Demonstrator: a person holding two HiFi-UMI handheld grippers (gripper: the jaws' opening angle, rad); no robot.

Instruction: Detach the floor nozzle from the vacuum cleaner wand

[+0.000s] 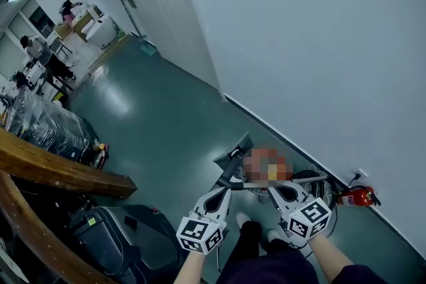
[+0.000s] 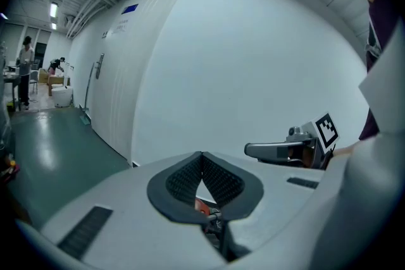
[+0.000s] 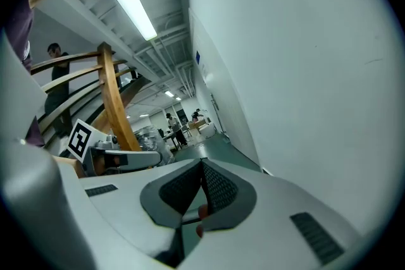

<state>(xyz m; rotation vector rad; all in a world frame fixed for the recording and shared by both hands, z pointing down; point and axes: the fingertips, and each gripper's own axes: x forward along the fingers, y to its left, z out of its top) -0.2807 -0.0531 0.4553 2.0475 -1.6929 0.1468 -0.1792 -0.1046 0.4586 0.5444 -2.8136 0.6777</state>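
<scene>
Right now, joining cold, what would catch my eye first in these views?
Two white grippers, the left gripper and the right gripper, both shut, hover low in the head view over a grey vacuum cleaner lying on the green floor. A red fire extinguisher sits by the white wall, at right.

1. No legible words, brands or numbers anywhere.
2. Blue sign (image 2: 130, 8) high on far white wall (image 2: 253, 60): too small to read.
3. Left marker cube (image 1: 200, 234), right marker cube (image 1: 309, 217), near: black-and-white patterns only.
</scene>
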